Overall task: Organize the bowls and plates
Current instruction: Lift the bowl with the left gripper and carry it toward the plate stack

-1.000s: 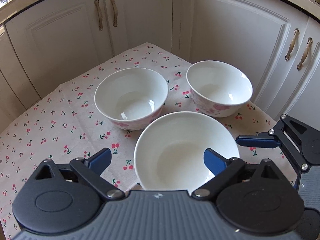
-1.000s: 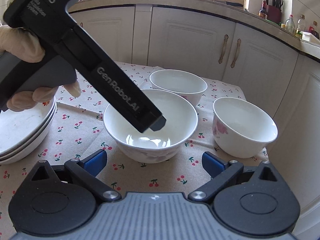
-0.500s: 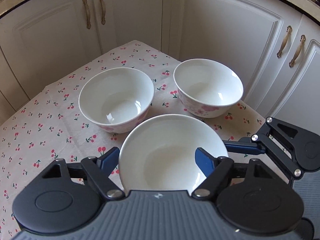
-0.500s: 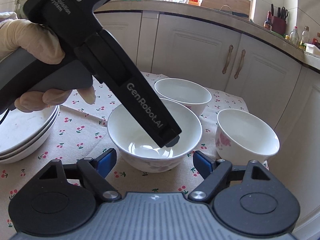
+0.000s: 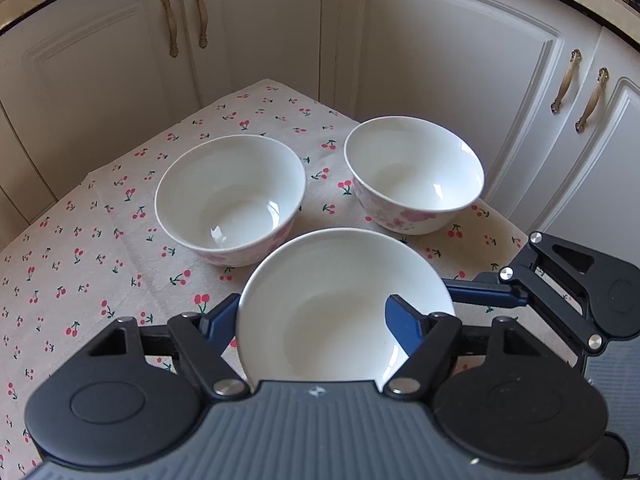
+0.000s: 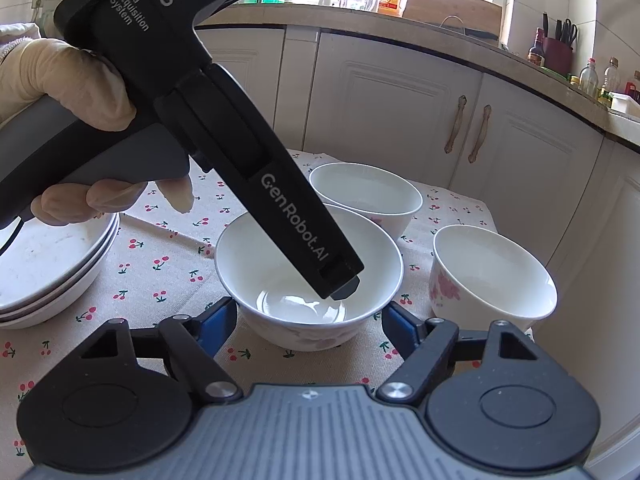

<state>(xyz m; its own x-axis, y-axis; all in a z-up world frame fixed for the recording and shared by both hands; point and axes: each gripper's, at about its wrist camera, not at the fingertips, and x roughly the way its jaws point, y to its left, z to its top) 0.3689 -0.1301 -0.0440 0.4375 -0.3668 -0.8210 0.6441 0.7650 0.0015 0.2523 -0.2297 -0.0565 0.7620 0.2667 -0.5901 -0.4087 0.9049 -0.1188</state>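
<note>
Grasp step: the left claw (image 5: 312, 320) has just clenched on the near bowl (image 5: 340, 308) at lower centre of the bench (image 5: 80, 240); the right claw (image 6: 308, 320), closing, straddles it without contact. Next, probably lift and nest it in the left bowl (image 5: 230, 196).

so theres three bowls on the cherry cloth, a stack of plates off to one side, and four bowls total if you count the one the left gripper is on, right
Not quite: the count is three bowls in all, not four. The left gripper is clamped on the near bowl, itself one of the three on the cherry cloth; the left wrist view shows this. The stack of plates is there.
</note>
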